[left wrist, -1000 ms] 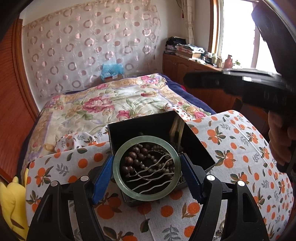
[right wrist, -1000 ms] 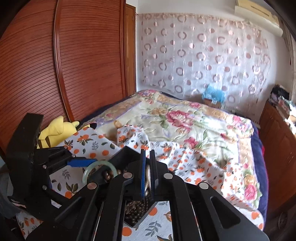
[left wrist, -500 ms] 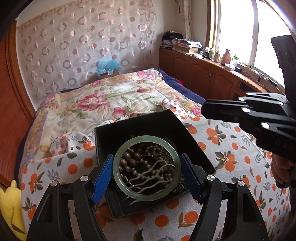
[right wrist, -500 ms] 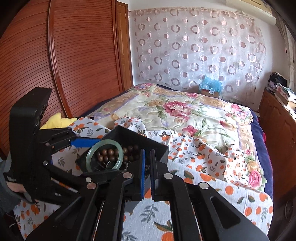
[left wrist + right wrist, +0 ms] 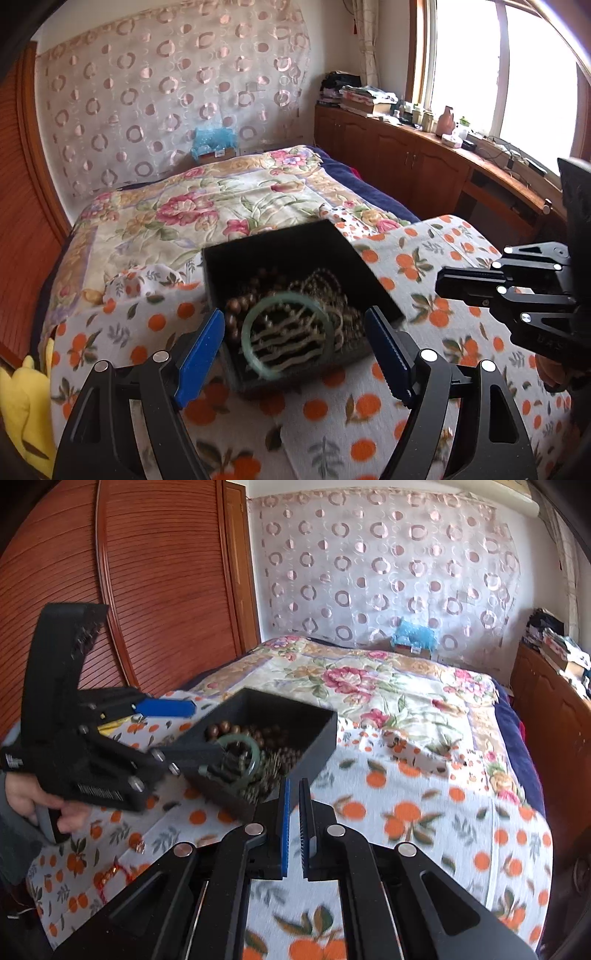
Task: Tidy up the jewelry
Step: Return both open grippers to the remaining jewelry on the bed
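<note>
Clearly, our left gripper [image 5: 294, 345] had its blue pads spread wide, touching nothing, with the green bangle [image 5: 286, 334] seen in the gap between them. That bangle was blurred in the left view; it was over the near part of the black box [image 5: 280, 251], above the heaped brown beads [image 5: 255, 291] and pale chains [image 5: 332, 291], and we could not tell whether it was resting on them or just above. From the right view the bangle [image 5: 248, 755] sat tilted at the box's near end, partly behind the left gripper's lower finger [image 5: 192, 757].

Our right gripper [image 5: 293, 805] was off to the box's right side, apart from it, its two pads pressed nearly together with only a thin slit between them and nothing pinched there.

The box [image 5: 317, 738] stood on the orange-print cloth [image 5: 424, 830], which covered the near end of the floral quilt [image 5: 369, 679]. A small ring [image 5: 138, 845] and a red-and-gold cord [image 5: 110, 877] lay on the cloth near our left hand [image 5: 44, 805]. A yellow plush [image 5: 22, 402] showed at the cloth's left edge.
</note>
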`<state>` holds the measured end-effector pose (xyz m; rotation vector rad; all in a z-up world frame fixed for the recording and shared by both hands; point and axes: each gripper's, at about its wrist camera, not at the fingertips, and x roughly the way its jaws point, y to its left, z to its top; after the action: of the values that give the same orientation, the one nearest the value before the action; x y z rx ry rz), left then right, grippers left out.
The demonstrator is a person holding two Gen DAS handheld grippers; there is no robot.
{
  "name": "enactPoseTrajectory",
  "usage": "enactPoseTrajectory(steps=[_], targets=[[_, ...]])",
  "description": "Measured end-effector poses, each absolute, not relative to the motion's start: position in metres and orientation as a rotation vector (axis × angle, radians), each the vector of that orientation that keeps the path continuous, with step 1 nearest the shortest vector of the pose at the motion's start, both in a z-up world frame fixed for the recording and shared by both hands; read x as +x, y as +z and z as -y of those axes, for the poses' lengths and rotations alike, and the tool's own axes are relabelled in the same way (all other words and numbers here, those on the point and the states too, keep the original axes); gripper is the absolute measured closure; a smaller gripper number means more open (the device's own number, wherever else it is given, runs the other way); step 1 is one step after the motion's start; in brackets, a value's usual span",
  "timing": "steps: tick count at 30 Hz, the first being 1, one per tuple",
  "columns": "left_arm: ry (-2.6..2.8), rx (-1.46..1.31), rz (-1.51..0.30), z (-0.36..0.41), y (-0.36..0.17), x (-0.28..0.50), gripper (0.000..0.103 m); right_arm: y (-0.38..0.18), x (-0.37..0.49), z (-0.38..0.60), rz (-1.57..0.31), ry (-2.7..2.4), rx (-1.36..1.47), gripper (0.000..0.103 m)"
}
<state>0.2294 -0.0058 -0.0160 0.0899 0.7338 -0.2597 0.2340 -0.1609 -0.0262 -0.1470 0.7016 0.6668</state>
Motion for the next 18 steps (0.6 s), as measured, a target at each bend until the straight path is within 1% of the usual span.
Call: enactPoseTrajectory(steps=[6,10,17,18], targets=[[-0.236,0.061,-0.777,-0.014,-0.034,0.196,0.028,-0.045,0.206,0.161,-0.755,0.673,-0.176,0.096],[-0.204,0.04,-0.813,-0.025,-0.047,0.175,0.028,-0.056,0.189,0.156,-0.775,0.687,-0.208,0.086],[-0.201,-0.014,-0.853,-0.033,-0.063,0.153,0.028,-0.066,0.167,0.145,-0.817,0.742,-0.24,0.085],[-0.207,-0.012,-0.853,-0.031,-0.063,0.15,0.028,-0.068,0.164,0.144,-0.821,0.746,-0.246,0.083]])
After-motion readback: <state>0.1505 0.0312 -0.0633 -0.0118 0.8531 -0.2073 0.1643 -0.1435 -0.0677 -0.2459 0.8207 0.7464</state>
